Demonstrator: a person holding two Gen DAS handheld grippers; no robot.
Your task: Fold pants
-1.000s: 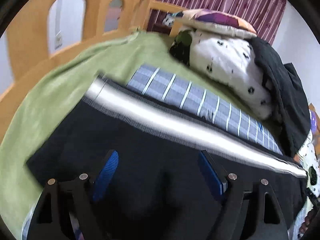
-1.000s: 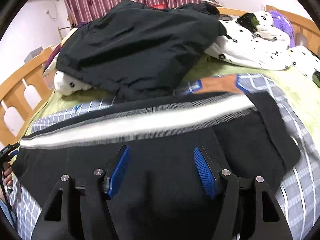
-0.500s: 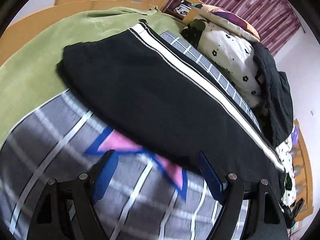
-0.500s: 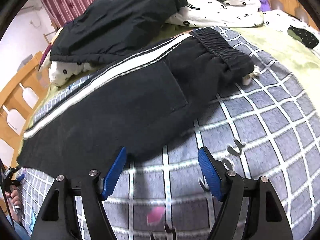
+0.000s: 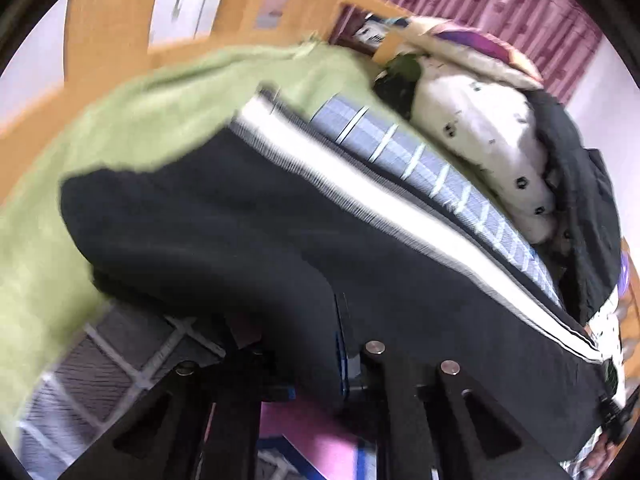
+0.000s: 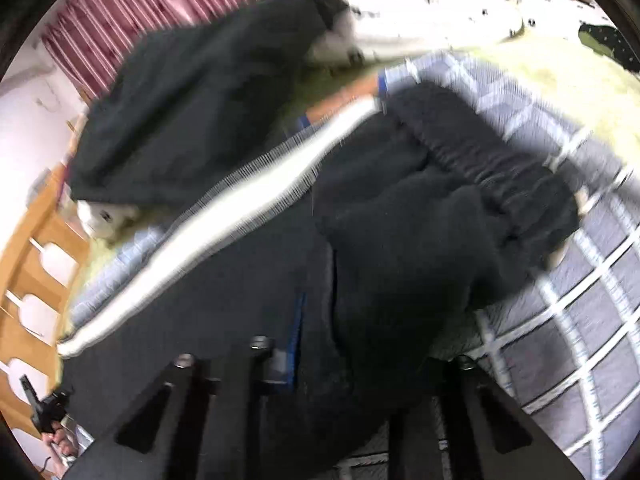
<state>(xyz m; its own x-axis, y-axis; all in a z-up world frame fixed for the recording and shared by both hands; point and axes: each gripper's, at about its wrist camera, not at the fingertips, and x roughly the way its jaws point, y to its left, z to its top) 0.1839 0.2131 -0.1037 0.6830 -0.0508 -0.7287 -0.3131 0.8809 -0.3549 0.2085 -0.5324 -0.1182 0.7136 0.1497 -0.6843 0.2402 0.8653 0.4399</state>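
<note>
Bed: checked blanket (image 5: pixel 108 364) over green sheet, wooden rail behind.
Pants (image 5: pixel 248 216): black, white-striped, along the blanket's near edge.
My left gripper (image 5: pixel 304 356): clamped on hem-end cloth.
My right gripper (image 6: pixel 320 344): closing on waistband-end fabric.
Risk: thin pinch slips; blanket snags.

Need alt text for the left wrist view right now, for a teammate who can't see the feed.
The left gripper is shut on the near edge of the black pants, whose white side stripe runs diagonally across a checked blanket and green bedspread. The frame is motion-blurred.
</note>
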